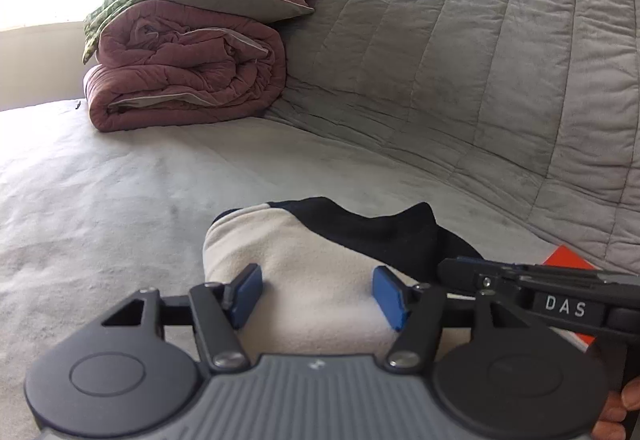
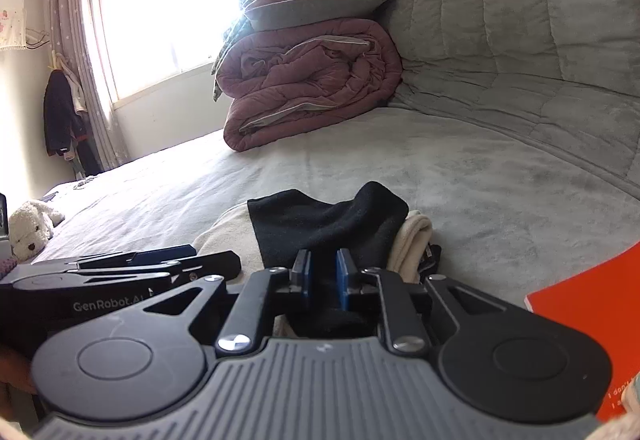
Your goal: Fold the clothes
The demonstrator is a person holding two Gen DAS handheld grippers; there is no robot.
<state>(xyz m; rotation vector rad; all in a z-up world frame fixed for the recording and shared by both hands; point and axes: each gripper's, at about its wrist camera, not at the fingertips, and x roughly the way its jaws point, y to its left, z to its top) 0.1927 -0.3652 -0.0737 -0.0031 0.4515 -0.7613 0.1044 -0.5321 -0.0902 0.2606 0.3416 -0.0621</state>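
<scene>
Currently: cream-and-black garment (image 1: pixel 316 260) lies on grey bed cover (image 1: pixel 120 180), well in front of the rolled pink quilt (image 1: pixel 188 68). Left gripper (image 1: pixel 318 296) spread wide over cream part. Right gripper (image 2: pixel 323 276) pinched on black fabric.

The left gripper (image 1: pixel 318 296) has a grey ribbed body at the bottom of the frame, with a round black disc on each side. Black arms with shiny silver screws lead to two blue pads (image 1: pixel 248 294). The right gripper (image 2: pixel 323 280) looks the same. White letters "DAS" show on its side at the right of the left view. "GenRobot.AI" is printed at lower left of the right view.
</scene>
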